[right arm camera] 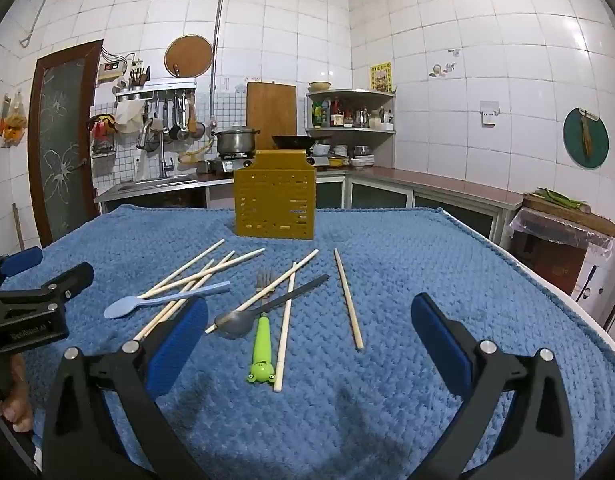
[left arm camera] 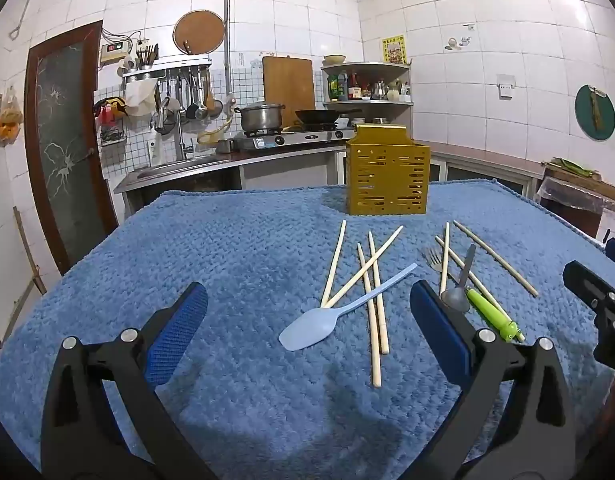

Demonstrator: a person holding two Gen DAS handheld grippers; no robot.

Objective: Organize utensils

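Behind right finger [left arm camera: 435,312], gray spoon [left arm camera: 461,284] half-hidden

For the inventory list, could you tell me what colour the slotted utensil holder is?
Mustard yellow; the utensil holder shows best in the right wrist view.

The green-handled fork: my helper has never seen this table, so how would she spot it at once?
Start at the yellow holder on the blue cloth, then come toward the camera into the scattered chopsticks. The fork lies under the grey spoon; alone there, it has a bright green handle ending in a frog face.
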